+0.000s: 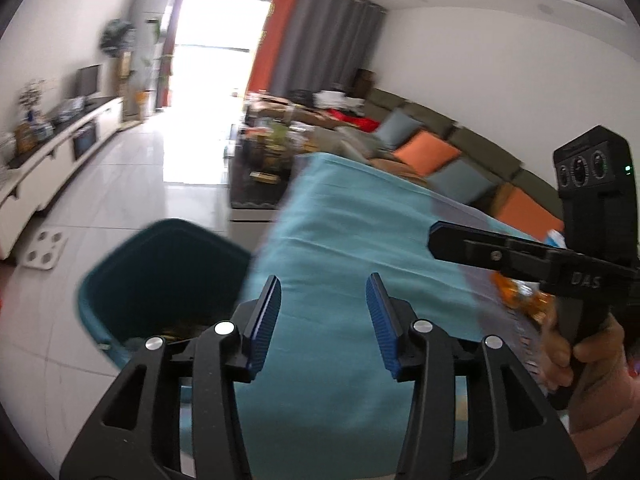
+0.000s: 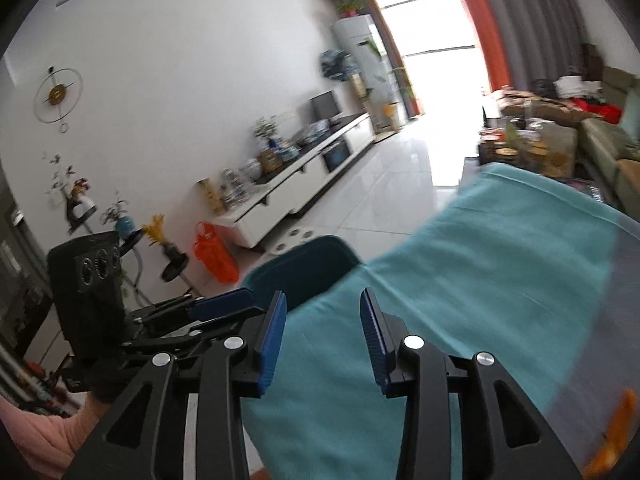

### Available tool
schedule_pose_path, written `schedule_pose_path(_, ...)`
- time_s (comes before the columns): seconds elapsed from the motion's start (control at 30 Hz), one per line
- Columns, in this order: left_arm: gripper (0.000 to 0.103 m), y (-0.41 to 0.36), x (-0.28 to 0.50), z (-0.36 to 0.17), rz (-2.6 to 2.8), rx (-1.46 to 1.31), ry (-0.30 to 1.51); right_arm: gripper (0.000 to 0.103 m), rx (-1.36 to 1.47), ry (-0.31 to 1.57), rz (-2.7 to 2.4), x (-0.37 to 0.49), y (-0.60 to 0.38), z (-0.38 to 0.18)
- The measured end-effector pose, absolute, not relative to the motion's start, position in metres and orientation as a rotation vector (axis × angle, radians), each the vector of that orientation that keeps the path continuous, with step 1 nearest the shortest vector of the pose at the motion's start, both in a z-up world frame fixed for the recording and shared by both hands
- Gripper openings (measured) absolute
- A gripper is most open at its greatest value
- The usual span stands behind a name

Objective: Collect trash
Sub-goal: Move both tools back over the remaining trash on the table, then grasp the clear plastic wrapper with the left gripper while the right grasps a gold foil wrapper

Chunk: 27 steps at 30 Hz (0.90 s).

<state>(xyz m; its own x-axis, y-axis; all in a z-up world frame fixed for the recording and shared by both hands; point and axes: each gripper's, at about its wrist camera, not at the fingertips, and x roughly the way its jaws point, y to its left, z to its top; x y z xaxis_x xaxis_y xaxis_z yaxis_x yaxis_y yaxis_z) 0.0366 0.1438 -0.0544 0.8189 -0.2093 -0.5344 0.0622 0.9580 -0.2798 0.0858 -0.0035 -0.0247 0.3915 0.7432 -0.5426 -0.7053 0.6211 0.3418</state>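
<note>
My left gripper (image 1: 324, 292) is open with nothing between its blue pads, above the left edge of a table under a teal cloth (image 1: 352, 232). A dark teal trash bin (image 1: 160, 276) stands on the floor just left of that edge, with some scraps low inside it. An orange wrapper (image 1: 520, 296) lies on the table to the right, under my right gripper (image 1: 436, 240), which a hand (image 1: 580, 352) holds. In the right wrist view my right gripper (image 2: 324, 304) is open and empty over the cloth (image 2: 500, 260), the bin (image 2: 304, 268) just ahead, the left gripper (image 2: 240, 304) beside it.
White tiled floor runs ahead to a bright window. A long white TV cabinet (image 2: 304, 176) lines one wall. A dark coffee table (image 1: 260, 176) and a sofa with orange and blue cushions (image 1: 428, 152) stand beyond the table. A white bathroom scale (image 1: 44, 248) lies on the floor.
</note>
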Motion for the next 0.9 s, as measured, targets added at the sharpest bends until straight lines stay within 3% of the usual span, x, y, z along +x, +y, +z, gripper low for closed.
schedule_pose_path(0.47,0.044,-0.019,0.054,-0.074,-0.476,-0.111,0.682,0.039,0.164,0.701,0.541,0.054,-0.163,-0.042)
schedule_pose_path(0.9,0.043,-0.118,0.085,-0.067,-0.639,0.044,0.684,0.045,0.346,0.757,0.296,0.020,-0.276,-0.084)
